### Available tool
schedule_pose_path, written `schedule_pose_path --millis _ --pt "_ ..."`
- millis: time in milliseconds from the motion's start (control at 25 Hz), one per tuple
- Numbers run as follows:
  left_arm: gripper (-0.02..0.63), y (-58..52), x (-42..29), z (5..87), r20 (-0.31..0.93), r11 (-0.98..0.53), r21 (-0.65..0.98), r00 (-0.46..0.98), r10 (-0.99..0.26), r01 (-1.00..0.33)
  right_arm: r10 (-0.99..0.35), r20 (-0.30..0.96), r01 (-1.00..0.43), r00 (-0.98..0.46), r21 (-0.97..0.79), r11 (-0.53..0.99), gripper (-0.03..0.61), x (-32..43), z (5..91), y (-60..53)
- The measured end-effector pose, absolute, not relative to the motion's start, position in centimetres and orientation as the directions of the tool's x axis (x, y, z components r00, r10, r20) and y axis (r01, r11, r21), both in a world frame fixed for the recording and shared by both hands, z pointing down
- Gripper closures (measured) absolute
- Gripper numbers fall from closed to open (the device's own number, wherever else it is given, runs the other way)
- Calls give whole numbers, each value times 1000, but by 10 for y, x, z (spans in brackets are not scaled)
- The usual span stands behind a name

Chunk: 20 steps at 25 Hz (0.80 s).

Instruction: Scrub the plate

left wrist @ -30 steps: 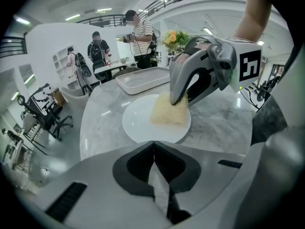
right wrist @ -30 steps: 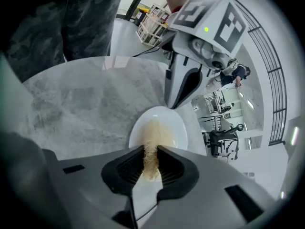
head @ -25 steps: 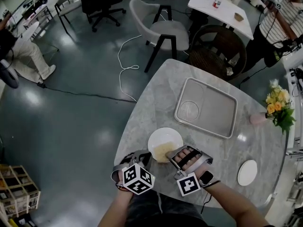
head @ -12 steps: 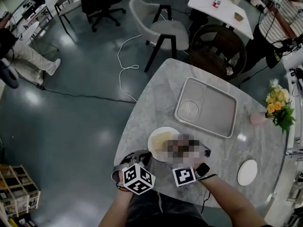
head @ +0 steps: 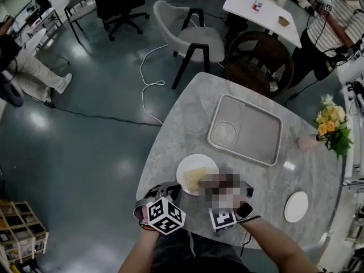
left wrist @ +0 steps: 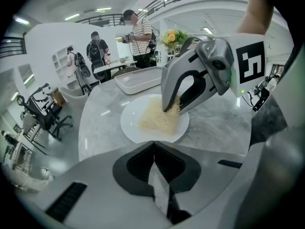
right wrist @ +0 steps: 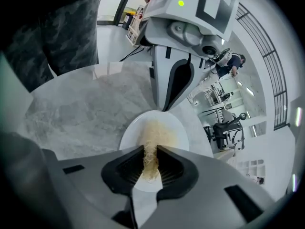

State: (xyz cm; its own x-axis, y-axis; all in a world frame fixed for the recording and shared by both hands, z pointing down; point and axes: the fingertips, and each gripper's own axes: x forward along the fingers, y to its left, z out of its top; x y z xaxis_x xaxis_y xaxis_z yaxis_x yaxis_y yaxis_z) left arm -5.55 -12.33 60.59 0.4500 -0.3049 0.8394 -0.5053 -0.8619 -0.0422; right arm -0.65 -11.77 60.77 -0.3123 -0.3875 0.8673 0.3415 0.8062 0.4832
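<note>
A white plate (head: 187, 166) lies near the front edge of the round marble table (head: 187, 118). A pale yellow fibrous scrubber (right wrist: 151, 140) lies spread over its middle. My right gripper (right wrist: 150, 152) is shut on the scrubber's near end and presses it onto the plate (right wrist: 131, 132). In the head view a mosaic patch partly hides the right gripper (head: 209, 182) at the plate's right side. My left gripper (left wrist: 153, 146) is shut, its tips at the near rim of the plate (left wrist: 131, 128). Whether it pinches the rim is unclear. The left gripper (head: 169, 190) sits left of the plate.
A grey tray (head: 256, 135) lies further back on the table. A small white saucer (head: 296, 207) sits at the right and a pink vase of flowers (head: 333, 128) at the far right edge. Chairs (head: 196, 38) stand behind the table and a person (head: 330, 27) at the back right.
My right gripper moved left from beside the plate onto it with the scrubber, then drew back slightly. The left gripper stayed in place.
</note>
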Motion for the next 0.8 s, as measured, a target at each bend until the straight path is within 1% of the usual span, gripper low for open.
schedule_pose_path --millis 160,400,680,800 --pt "603 -120 -56 606 841 -864 -39 450 -299 -501 -347 882 333 -318 447 830 506 -7 607 -103" --pt "603 -114 -56 605 845 -865 -35 447 -293 -501 -363 880 387 -306 463 797 506 -2 605 -92" --pt "603 -105 -56 606 846 -859 -19 449 -286 -512 -307 893 346 -329 417 840 506 -6 600 -67" --pt "603 -103 -56 606 847 -855 -9 451 -282 -519 -326 888 367 -324 435 822 506 -2 600 -64"
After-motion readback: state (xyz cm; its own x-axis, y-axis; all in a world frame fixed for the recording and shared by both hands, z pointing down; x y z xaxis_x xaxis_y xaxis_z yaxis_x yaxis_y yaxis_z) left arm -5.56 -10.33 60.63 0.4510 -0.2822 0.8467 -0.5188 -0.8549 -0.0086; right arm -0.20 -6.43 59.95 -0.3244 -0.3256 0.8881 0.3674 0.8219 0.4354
